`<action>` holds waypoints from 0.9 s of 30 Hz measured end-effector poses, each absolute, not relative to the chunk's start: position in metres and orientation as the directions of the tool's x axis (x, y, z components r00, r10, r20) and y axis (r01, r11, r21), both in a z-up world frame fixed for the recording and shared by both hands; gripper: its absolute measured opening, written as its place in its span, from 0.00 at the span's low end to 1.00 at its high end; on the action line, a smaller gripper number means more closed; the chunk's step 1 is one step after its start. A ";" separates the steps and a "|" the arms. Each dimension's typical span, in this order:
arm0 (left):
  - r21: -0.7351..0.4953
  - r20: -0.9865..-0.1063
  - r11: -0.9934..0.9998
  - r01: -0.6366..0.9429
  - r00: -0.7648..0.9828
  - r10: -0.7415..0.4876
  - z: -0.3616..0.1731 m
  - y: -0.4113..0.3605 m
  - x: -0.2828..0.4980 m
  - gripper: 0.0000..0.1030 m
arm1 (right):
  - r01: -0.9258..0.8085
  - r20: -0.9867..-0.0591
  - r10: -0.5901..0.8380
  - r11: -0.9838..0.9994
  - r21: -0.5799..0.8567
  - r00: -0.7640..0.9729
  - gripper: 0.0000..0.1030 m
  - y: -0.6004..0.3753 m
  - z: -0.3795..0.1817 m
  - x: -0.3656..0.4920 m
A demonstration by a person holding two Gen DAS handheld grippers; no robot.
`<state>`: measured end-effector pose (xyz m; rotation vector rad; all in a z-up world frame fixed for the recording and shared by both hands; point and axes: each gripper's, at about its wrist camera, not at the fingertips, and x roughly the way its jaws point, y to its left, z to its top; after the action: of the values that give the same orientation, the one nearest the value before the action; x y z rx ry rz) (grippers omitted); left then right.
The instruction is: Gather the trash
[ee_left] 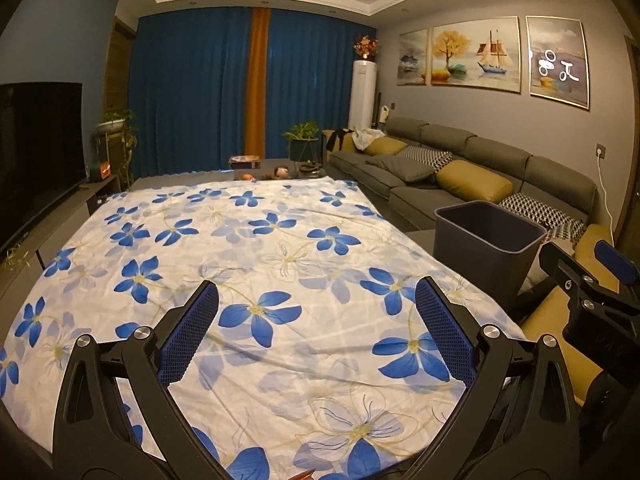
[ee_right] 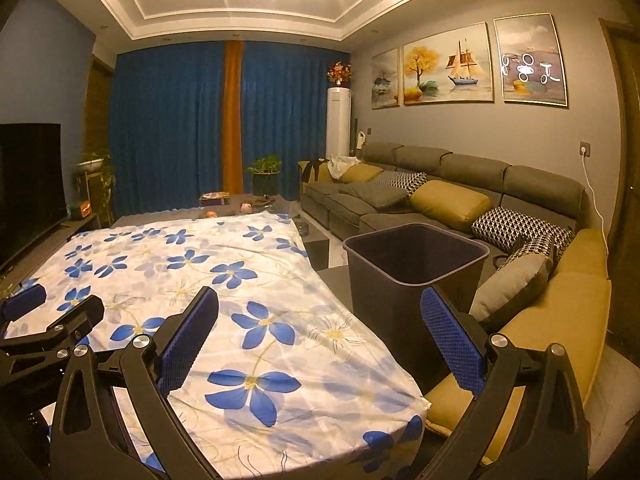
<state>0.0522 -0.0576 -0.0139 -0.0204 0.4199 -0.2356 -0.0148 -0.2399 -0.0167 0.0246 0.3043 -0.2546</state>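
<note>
Left wrist view: living room, blue curtains (ee_left: pixel 192 92), grey sofa (ee_left: pixel 472 176) along the right wall. Floral cloth (ee_left: pixel 248 248), white with blue flowers, covers the table; no trash visible on it, barring a small reddish scrap at the bottom edge, unidentifiable. Dark bin (ee_right: pixel 416 264), seemingly empty, stands just off the cloth's right edge. Left gripper (ee_left: pixel 316 312): jaws spread, holding nothing. Right gripper (ee_right: pixel 320 320): likewise. Likely next: locate trash first, then approach low with jaws wide.
</note>
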 end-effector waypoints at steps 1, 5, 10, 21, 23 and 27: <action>-0.070 -0.400 0.972 0.222 0.887 -0.231 -0.013 -0.057 0.051 0.94 | 0.251 -0.298 -0.244 0.968 -0.016 0.923 0.95 -0.239 -0.016 -0.015; -0.079 -0.396 0.972 0.222 0.888 -0.235 -0.012 -0.054 0.049 0.94 | 0.247 -0.296 -0.241 0.969 -0.018 0.924 0.95 -0.237 -0.016 -0.016; -0.086 -0.395 0.972 0.221 0.888 -0.237 -0.012 -0.051 0.050 0.94 | 0.244 -0.295 -0.238 0.970 -0.018 0.925 0.95 -0.236 -0.017 -0.015; -0.087 -0.394 0.971 0.222 0.888 -0.238 -0.012 -0.050 0.049 0.94 | 0.246 -0.293 -0.240 0.969 -0.017 0.926 0.95 -0.234 -0.016 -0.015; -0.088 -0.395 0.971 0.223 0.887 -0.240 -0.012 -0.050 0.049 0.94 | 0.244 -0.293 -0.238 0.970 -0.017 0.926 0.95 -0.234 -0.016 -0.015; -0.088 -0.394 0.971 0.224 0.887 -0.240 -0.012 -0.050 0.049 0.94 | 0.244 -0.294 -0.238 0.970 -0.016 0.926 0.95 -0.234 -0.016 -0.015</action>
<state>0.0487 -0.0503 -0.0118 -0.0402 0.4146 -0.2410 -0.0147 -0.2336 -0.0159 0.0207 0.2992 -0.2470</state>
